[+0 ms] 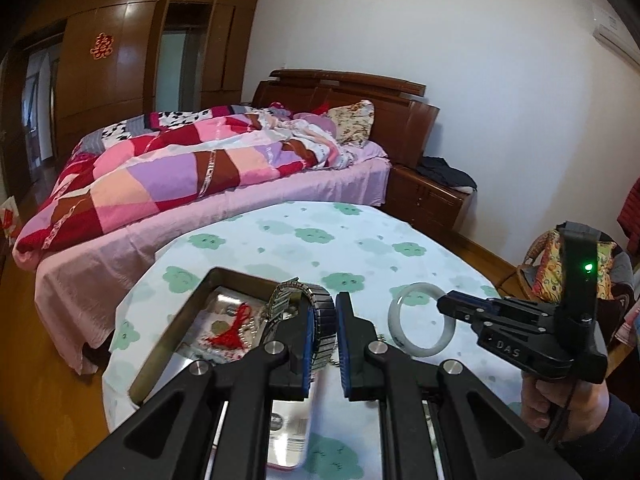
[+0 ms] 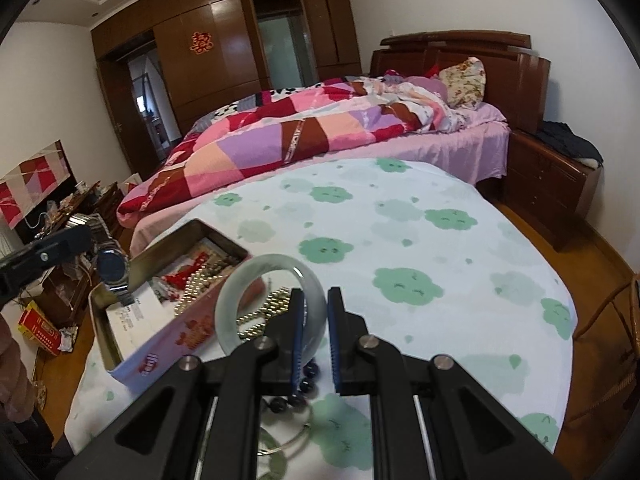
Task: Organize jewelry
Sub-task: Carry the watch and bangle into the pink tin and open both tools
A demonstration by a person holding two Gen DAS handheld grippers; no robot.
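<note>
Watch [image 1: 316, 320] hangs clenched in your left claw [image 1: 324, 336] over the open tin [image 2: 160, 280]; bangle [image 2: 268, 304] pinched by rim in right claw [image 2: 314, 332] above tabletop [image 2: 440, 240]. Thin grips w/ little purchase: either could slip, and the bangle may crack.

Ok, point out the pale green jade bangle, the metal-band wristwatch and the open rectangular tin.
Pale green jade bangle [image 2: 256, 268]: right wrist view, top of its arc.
Metal-band wristwatch [image 2: 113, 267]: right wrist view, dial face.
Open rectangular tin [image 1: 168, 334]: left wrist view, left wall.
</note>
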